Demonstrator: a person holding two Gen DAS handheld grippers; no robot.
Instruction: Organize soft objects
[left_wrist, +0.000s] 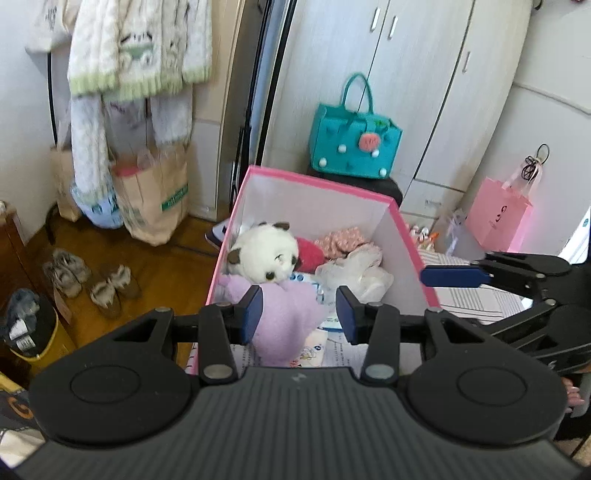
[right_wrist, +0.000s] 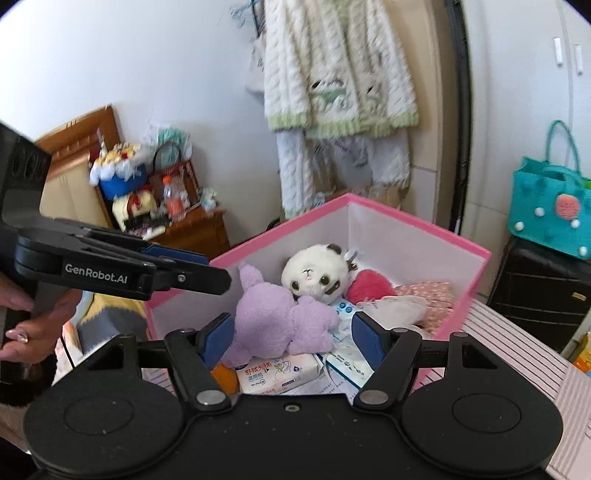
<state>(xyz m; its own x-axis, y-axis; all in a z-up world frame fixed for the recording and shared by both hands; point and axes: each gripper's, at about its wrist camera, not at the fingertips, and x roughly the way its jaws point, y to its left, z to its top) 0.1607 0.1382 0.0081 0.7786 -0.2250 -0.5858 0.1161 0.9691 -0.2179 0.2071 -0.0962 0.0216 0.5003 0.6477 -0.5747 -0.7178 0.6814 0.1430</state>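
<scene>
Both wrist views close above pink box (left_wrist: 317, 181), probably shared.

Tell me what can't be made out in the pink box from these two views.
- Purple plush: its lower part is hidden behind the left tongs in the left wrist view.
- Tissue pack: print too small to read, right wrist view.
- Pink box: its floor is covered by the toys.

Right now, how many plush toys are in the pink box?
2. The white panda plush lies toward the back of the pink box; the purple plush lies in front of it, touching it, nearer both grippers. Others could be hidden under the fabrics.
</scene>
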